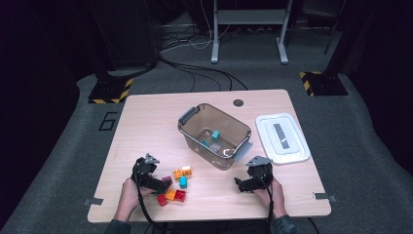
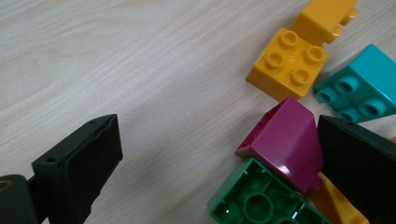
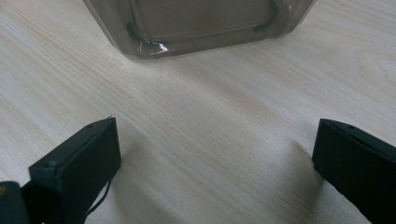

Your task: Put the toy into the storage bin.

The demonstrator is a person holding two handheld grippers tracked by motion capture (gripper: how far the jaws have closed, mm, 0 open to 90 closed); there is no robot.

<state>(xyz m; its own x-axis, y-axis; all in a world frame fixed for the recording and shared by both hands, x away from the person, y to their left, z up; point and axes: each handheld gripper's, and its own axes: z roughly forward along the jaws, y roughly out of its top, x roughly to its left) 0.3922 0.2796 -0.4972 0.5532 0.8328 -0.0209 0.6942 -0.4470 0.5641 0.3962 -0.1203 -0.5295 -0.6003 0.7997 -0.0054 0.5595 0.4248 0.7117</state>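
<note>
Sorting of blocks into the clear smoky plastic bin (image 1: 192,127) at mid-table appears partly done: a teal block (image 1: 215,135) and at least one more piece lie inside, while a cluster of loose plastic building blocks (image 1: 175,186) remains on the light wooden table (image 1: 146,126) near the front edge. The left gripper (image 1: 158,184) sits at this cluster, jaws spread wide and gripping nothing; in the left gripper view a magenta sloped block (image 2: 287,142) lies just beside one jaw, with a green block (image 2: 254,198), a yellow studded block (image 2: 287,63) and a teal studded block (image 2: 362,84) close by. The right gripper (image 1: 242,184) rests low in front of the bin, jaws wide apart and empty. The white lid (image 1: 282,138) lies right of the bin. The table's left half offers open room.
</note>
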